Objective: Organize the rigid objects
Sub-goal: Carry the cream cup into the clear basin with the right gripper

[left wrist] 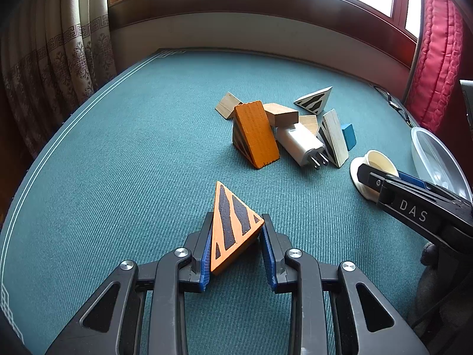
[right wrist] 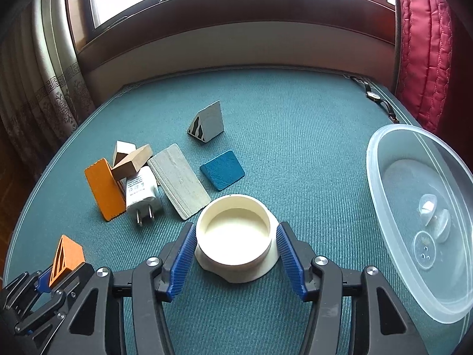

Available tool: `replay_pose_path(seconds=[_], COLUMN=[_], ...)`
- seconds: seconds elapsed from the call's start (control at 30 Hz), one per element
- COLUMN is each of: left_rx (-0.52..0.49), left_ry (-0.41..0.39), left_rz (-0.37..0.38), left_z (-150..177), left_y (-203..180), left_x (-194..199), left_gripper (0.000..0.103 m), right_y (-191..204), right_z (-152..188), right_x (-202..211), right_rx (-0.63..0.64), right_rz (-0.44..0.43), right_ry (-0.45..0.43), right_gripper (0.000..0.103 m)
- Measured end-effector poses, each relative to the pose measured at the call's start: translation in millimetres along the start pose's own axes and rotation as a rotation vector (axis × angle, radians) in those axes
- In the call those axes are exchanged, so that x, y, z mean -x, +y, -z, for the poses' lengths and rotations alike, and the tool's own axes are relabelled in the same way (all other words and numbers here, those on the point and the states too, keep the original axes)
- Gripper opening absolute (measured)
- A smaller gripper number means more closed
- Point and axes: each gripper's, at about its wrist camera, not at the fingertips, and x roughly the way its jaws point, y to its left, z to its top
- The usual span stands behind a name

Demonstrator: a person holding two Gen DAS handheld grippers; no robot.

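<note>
My left gripper (left wrist: 236, 224) is shut on an orange triangular block with black stripes (left wrist: 232, 224), held low over the teal table; it also shows in the right wrist view (right wrist: 66, 259). My right gripper (right wrist: 236, 230) is open around a cream round cup (right wrist: 235, 233), its blue pads (right wrist: 184, 254) beside the cup's sides with small gaps. A pile lies ahead: an orange wedge (left wrist: 256, 134), plain wooden blocks (left wrist: 280, 114), a white charger plug (left wrist: 301, 145), a grey striped wedge (left wrist: 332, 137), a blue tile (right wrist: 222, 170) and a striped grey triangle (right wrist: 207, 124).
A clear plastic container (right wrist: 419, 207) stands at the right of the table, holding small white pieces. A wristwatch (right wrist: 374, 96) lies at the far right edge. Curtains hang left, a red quilted cloth (right wrist: 422, 44) right, a window sill behind.
</note>
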Motion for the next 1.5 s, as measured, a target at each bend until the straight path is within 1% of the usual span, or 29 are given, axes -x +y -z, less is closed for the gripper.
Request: replay_pose_path(seconds=[0.4, 0.43, 0.53, 0.63, 0.9, 1.1, 1.2, 1.33, 1.4, 1.5], left_rx=[-0.003, -0.003, -0.003, -0.002, 0.001, -0.008, -0.026, -0.038, -0.035, -0.027], left_ry=[0.001, 0.001, 0.001, -0.002, -0.004, -0.006, -0.003, -0.014, -0.013, -0.008], left_rz=[-0.004, -0.003, -0.003, -0.003, -0.001, 0.021, 0.019, 0.018, 0.029, 0.038], left_z=[1, 1, 0, 1, 0, -2, -2, -3, -3, -2], left_y=[-1, -2, -2, -2, -2, -2, -5, -7, -6, -4], left_x=[-1, -1, -1, 0, 0, 3, 3, 6, 7, 7], left_gripper=[0.03, 0.03, 0.03, 0.03, 0.03, 0.03, 0.03, 0.03, 0.029, 0.03], right_y=[-1, -1, 0, -2, -4, -10, -20, -41, -54, -76], right_z=[2, 2, 3, 4, 8, 9, 8, 6, 6, 8], right_x=[0, 0, 2, 3, 17, 43, 52, 60, 67, 81], right_rx=[0.002, 0.002, 0.005, -0.001, -0.019, -0.033, -0.059, -0.06, -0.066, -0.104], right_rz=[0.0, 0.0, -0.005, -0.008, -0.044, -0.052, -0.032, 0.043, 0.084, 0.123], right_ry=[-0.015, -0.015, -0.021, -0.028, -0.075, -0.144, -0.155, -0.159, -0.17, -0.197], right_gripper=[0.06, 0.059, 0.054, 0.054, 0.054, 0.054, 0.054, 0.054, 0.054, 0.054])
